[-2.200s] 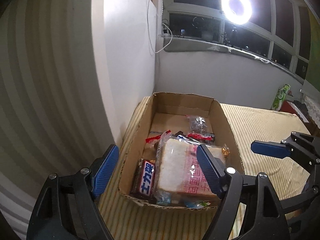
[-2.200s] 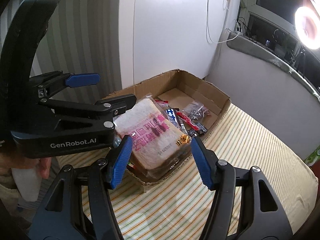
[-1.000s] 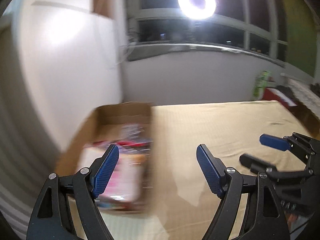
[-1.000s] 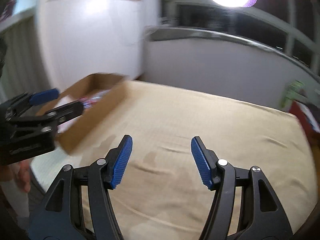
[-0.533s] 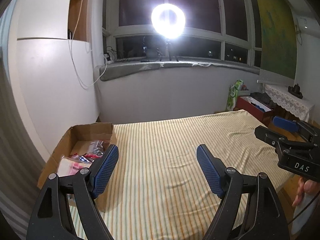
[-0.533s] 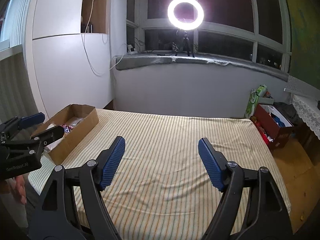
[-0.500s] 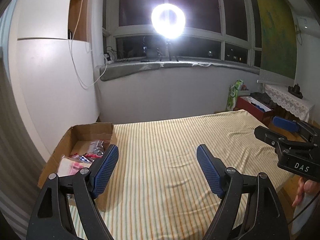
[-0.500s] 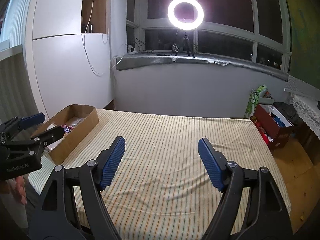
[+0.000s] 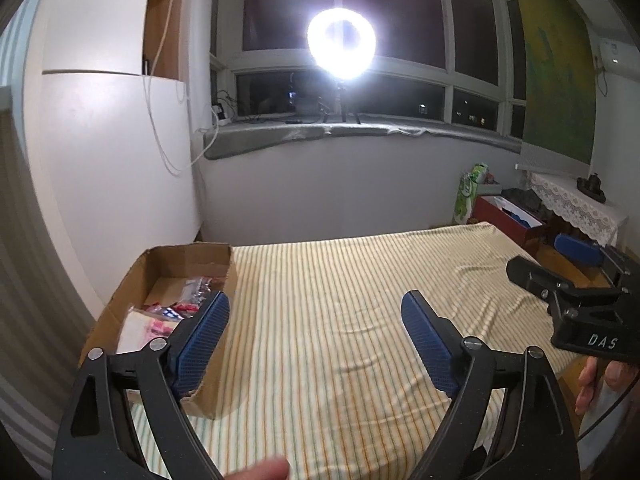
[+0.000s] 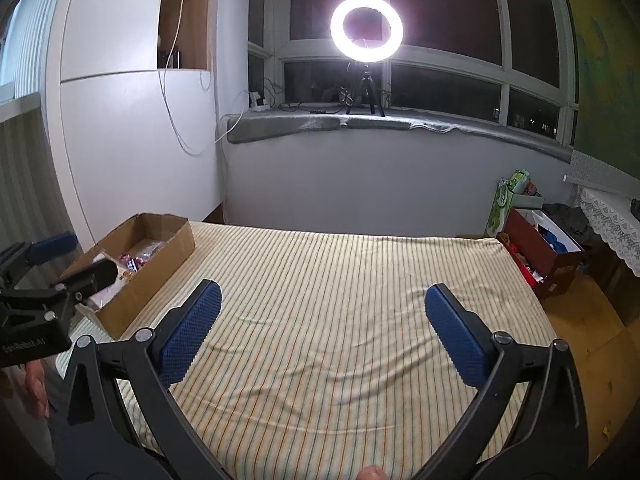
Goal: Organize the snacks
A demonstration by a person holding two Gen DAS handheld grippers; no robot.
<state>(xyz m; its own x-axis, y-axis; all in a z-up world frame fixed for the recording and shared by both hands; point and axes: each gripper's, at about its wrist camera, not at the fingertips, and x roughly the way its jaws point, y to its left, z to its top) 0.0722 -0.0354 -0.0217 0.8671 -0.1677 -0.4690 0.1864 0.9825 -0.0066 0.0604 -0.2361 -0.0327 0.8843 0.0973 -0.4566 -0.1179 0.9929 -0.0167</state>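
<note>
A cardboard box sits at the left edge of the striped bed, by the white cabinet. It holds several wrapped snacks, among them a bagged slice of bread. My left gripper hovers over the bed just right of the box; its jaws are opening with nothing between them. My right gripper hangs over the middle of the bed, jaws opening wide and empty. Each gripper shows at the edge of the other's view: the right gripper and the left gripper near the box.
A lit ring light stands on a tripod on the windowsill. On the floor right of the bed are a red box and a green pack. A lace-covered table stands far right. A white cabinet borders the left.
Both grippers swung away from the box toward the open bed and rose, then held still. The right jaws have spread much wider; the left jaws a little wider.
</note>
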